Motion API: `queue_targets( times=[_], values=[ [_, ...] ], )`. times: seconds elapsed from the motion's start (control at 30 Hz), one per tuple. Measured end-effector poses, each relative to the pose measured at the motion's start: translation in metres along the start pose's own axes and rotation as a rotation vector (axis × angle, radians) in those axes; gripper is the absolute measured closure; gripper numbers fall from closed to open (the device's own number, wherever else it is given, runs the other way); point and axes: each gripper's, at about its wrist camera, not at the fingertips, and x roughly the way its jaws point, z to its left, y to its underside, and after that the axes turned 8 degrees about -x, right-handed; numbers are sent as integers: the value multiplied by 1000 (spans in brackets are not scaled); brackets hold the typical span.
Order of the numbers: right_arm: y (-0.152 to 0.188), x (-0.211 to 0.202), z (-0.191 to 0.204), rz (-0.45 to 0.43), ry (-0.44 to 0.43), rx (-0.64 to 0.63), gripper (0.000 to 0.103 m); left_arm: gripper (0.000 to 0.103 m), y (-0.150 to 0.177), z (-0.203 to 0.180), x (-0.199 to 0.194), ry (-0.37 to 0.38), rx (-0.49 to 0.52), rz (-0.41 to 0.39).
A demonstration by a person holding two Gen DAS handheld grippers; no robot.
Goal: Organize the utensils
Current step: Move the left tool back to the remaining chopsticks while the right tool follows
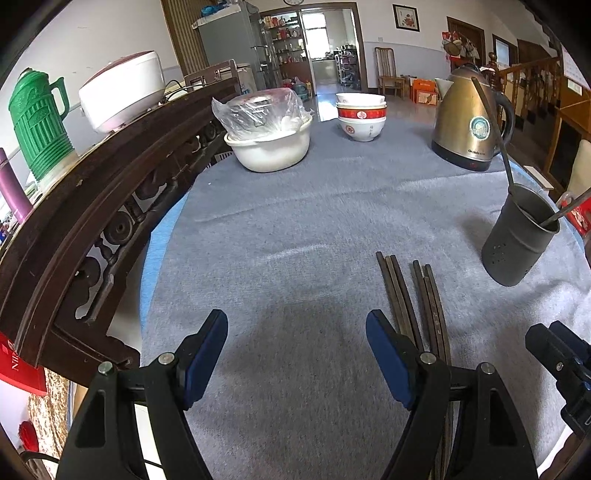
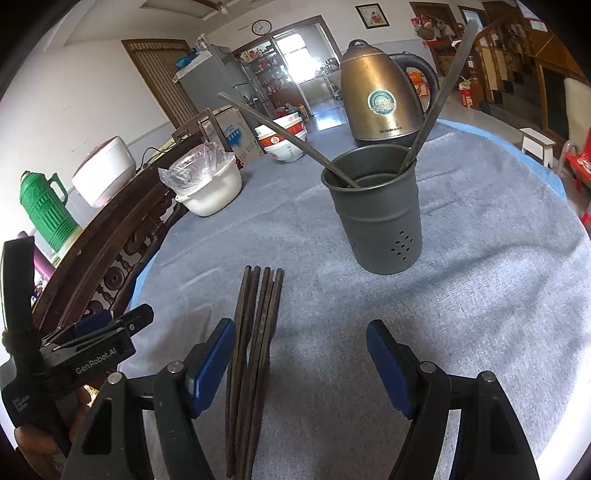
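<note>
Right wrist view: chopsticks (image 2: 255,354) lie just inside the wide-open, empty right tongs' (image 2: 301,363) left finger.

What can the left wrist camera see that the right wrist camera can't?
Only the left wrist view shows the red book at its lower left edge. Only the right wrist view shows the wall clock and the white stool. Both show the dark chopsticks lying on the grey cloth, the grey holder with two utensils inside, the gold kettle, the stacked bowls and the green flask.
</note>
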Motion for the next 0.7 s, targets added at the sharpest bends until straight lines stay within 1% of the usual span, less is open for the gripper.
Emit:
queue_targets(
  times=[0.17,0.3,0.37,0.47,0.53,0.7],
  values=[
    [0,5,-7,7,3,19,27,25,-6,0,17,54,-18,62],
    [0,6,-13,3,3,31,27,25,-12,0,35,124,-55,133],
    [0,7,-16,3,4,36,27,25,-15,-2,44,145,-69,163],
    [0,8,-22,4,2,52,27,25,-18,-9,53,157,-75,179],
    [0,7,-26,4,1,61,27,25,-20,-15,60,145,-64,186],
    [0,6,-39,0,3,89,27,25,-19,-31,75,147,-39,226]
  ],
)
